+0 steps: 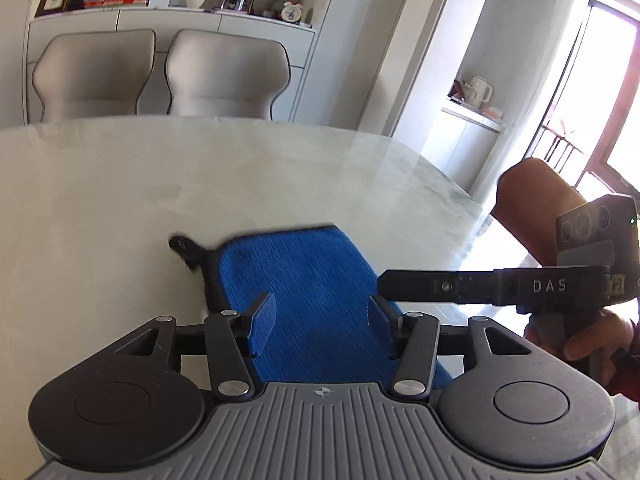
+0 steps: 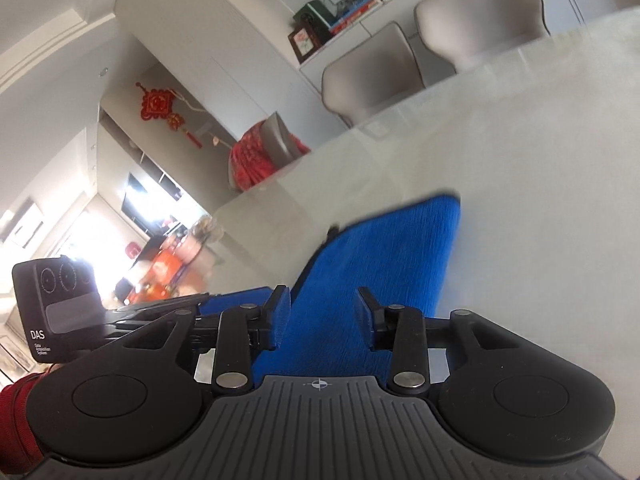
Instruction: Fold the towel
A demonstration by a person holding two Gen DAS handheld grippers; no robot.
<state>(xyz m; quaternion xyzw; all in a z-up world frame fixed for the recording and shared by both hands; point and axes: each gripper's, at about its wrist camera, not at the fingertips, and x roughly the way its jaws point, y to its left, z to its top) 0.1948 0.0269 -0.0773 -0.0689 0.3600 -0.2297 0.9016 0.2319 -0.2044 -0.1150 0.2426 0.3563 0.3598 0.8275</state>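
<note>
1. Plainly, the left gripper [image 1: 322,316] has its jaws apart, and the blue towel [image 1: 296,280] lies flat on the table [image 1: 120,184] under and ahead of them, with no pad pressing the cloth.
2. Likewise the right gripper [image 2: 322,314] stands with jaws apart, and the towel [image 2: 384,272] runs forward from between them, unpinched.
3. Outward from both, the towel's long axis runs away from the jaws toward its far edge, where a dark hanging loop [image 1: 186,250] sticks out on the left.
4. I judge both grippers about equally near the towel's near end, so either can re-grip there.
</note>
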